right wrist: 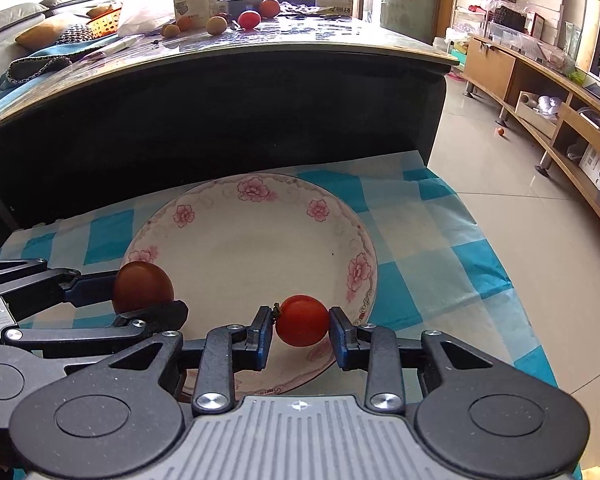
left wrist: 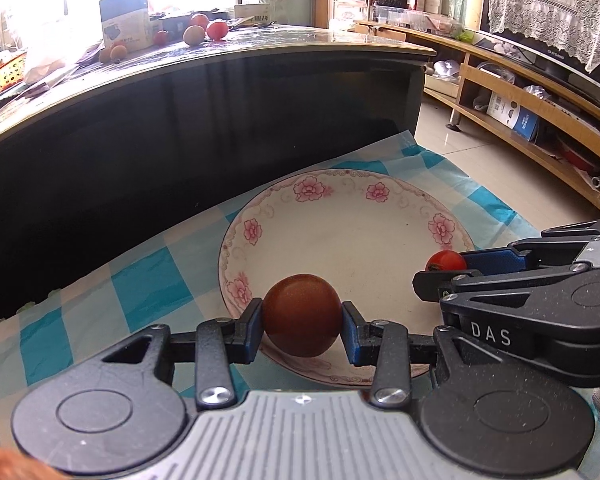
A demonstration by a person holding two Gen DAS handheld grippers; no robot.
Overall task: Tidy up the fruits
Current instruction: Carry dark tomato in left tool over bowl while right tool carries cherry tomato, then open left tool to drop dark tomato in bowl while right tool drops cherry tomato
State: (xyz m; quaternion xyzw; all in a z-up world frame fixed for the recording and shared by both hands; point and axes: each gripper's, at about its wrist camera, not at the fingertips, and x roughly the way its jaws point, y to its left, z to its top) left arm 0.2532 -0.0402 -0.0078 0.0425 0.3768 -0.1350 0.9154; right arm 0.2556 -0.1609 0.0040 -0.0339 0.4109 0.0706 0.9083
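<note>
A white plate [left wrist: 360,232] with pink flowers lies on a blue-checked cloth [left wrist: 148,276]; it also shows in the right wrist view [right wrist: 260,240]. My left gripper [left wrist: 302,316] is shut on a round brown fruit [left wrist: 302,314] over the plate's near rim; that fruit shows in the right wrist view [right wrist: 143,286]. My right gripper [right wrist: 300,322] is shut on a small red tomato [right wrist: 302,320] over the plate's near right rim; the tomato shows in the left wrist view [left wrist: 446,260]. The two grippers sit side by side, close together.
A dark table [left wrist: 220,56] rises behind the cloth, with several loose fruits [left wrist: 204,32] and a box [left wrist: 126,16] on top. Wooden shelving [right wrist: 540,92] lines the right wall. Tiled floor [right wrist: 500,152] lies to the right of the cloth.
</note>
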